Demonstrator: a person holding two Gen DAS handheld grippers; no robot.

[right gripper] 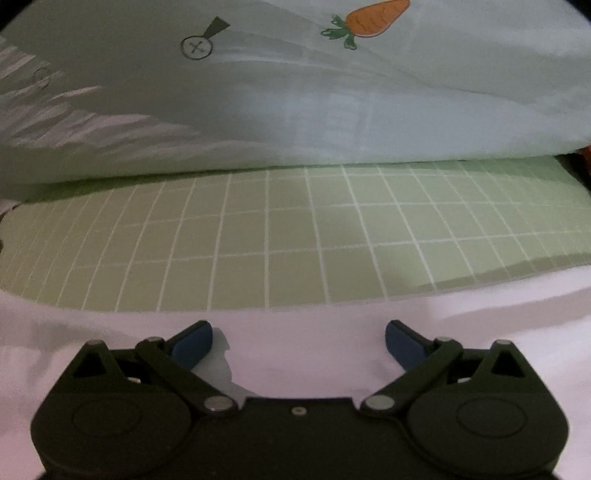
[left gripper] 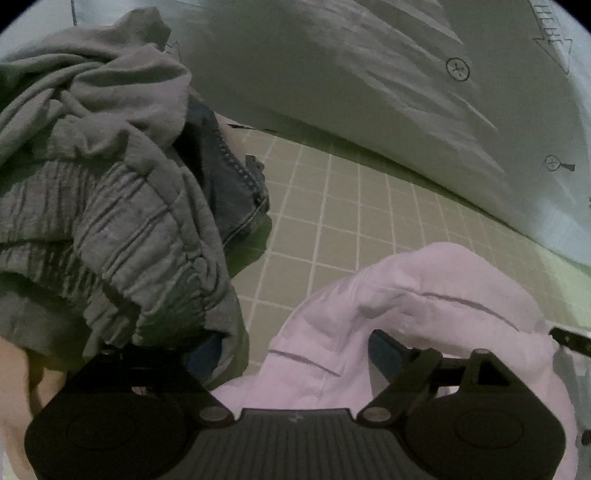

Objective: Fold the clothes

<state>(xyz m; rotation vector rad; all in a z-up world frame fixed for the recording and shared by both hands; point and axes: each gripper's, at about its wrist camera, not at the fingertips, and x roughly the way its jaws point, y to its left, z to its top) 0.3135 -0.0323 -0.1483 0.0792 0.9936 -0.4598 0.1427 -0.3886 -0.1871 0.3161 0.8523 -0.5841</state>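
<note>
A pale pink garment (left gripper: 424, 295) lies bunched on the green checked sheet (left gripper: 332, 206). My left gripper (left gripper: 291, 354) stands open over the garment's near edge. Its right blue pad (left gripper: 386, 352) rests against the pink cloth, and its left finger is mostly hidden under a crumpled grey garment (left gripper: 110, 184). In the right wrist view the same pink garment (right gripper: 295, 350) spreads flat under my right gripper (right gripper: 298, 341). That gripper is open, both blue pads (right gripper: 194, 345) just above the cloth with nothing between them.
Dark denim (left gripper: 229, 177) pokes out from under the grey pile. A pale duvet (left gripper: 369, 74) printed with a carrot (right gripper: 373, 18) lies bunched along the far side of the sheet (right gripper: 295, 229). A black part (left gripper: 570, 341) shows at the right edge.
</note>
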